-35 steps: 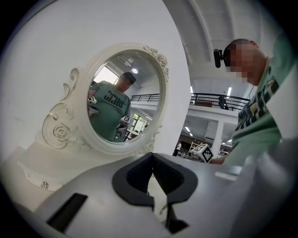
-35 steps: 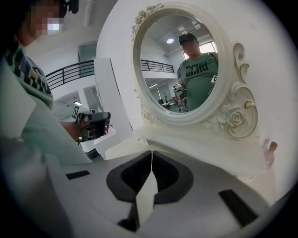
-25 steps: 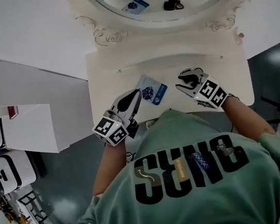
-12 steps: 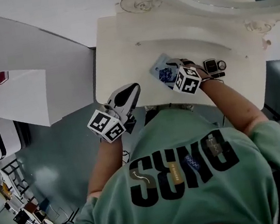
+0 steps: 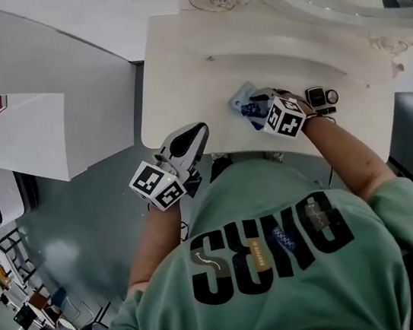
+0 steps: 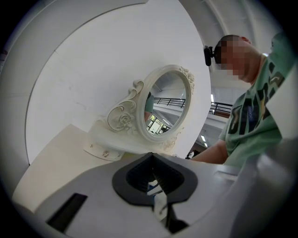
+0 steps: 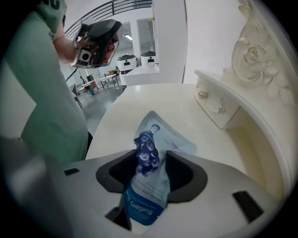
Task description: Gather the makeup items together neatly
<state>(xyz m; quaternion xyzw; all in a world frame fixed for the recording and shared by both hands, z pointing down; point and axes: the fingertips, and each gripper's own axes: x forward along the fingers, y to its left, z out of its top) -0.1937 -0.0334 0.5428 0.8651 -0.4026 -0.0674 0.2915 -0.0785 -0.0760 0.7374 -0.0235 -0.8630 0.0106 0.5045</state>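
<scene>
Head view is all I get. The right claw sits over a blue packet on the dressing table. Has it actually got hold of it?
Observer: Yes. Seen along the jaws, the blueberry sachet stands buckled upward between the closing jaws of the right gripper.
Operator: What's in the packet?
Observer: Its label reads "Blueberry". The rest is too creased to read.
Operator: And the other claw?
Observer: The left gripper has its jaws together with nothing between them, and it points at the oval mirror.
</scene>
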